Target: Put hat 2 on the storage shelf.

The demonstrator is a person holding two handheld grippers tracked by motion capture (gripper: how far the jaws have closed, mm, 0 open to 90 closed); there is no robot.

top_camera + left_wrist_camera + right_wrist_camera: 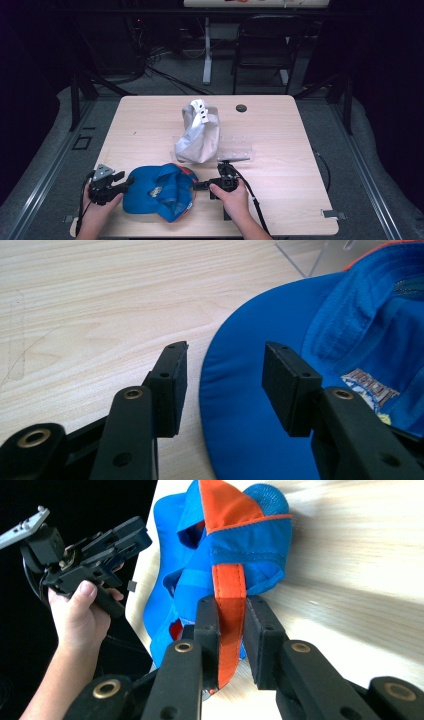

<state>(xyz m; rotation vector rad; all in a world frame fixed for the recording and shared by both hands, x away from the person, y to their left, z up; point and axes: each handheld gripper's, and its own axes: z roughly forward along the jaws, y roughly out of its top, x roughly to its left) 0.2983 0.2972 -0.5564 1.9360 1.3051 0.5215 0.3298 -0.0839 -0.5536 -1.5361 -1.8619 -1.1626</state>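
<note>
Blue cap [160, 192] near the desk's [280, 200] near edge: its orange strap [229, 605] is clamped by the right tool [231, 640], while the brim is straddled, unpressed, by the parted left tool [225, 385].

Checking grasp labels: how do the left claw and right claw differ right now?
The left claw stands open, its jaws either side of the blue fabric cap's brim edge without pinching it; the right claw is shut on the cap's orange strap. The left claw sits at the cap's brim side, the right claw at its strap side. Both are black and hand-held.

Bare table [150, 125] left of grey bag [198, 133] — blue cap [160, 192] blocks front.
</note>
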